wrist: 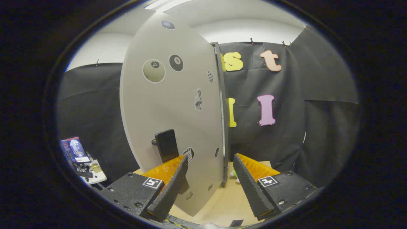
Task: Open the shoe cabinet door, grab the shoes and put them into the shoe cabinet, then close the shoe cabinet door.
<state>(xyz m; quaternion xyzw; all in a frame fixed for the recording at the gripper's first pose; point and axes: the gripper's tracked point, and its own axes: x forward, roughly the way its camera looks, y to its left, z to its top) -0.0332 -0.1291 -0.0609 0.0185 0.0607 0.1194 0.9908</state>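
The gripper (210, 171) is held spread, empty, straddling the door (171, 105) edge; its handle (167, 144) sits at eleven o'clock. The door could be knocked (fingers close) if the handle is missed.

Bright ceiling light (165, 3) overhead evenly washes the pale cabinet door (171, 105), without glare; fisheye distortion bows its edges, and the dark booth wall (305, 127) falls dimmer, focus sharp throughout.

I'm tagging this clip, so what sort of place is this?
Probably a staged recording booth, not a home: black cloth wall, a grey sticker-covered cabinet door with a black handle on a light wooden tabletop. The gripper fingers are open beside the door.
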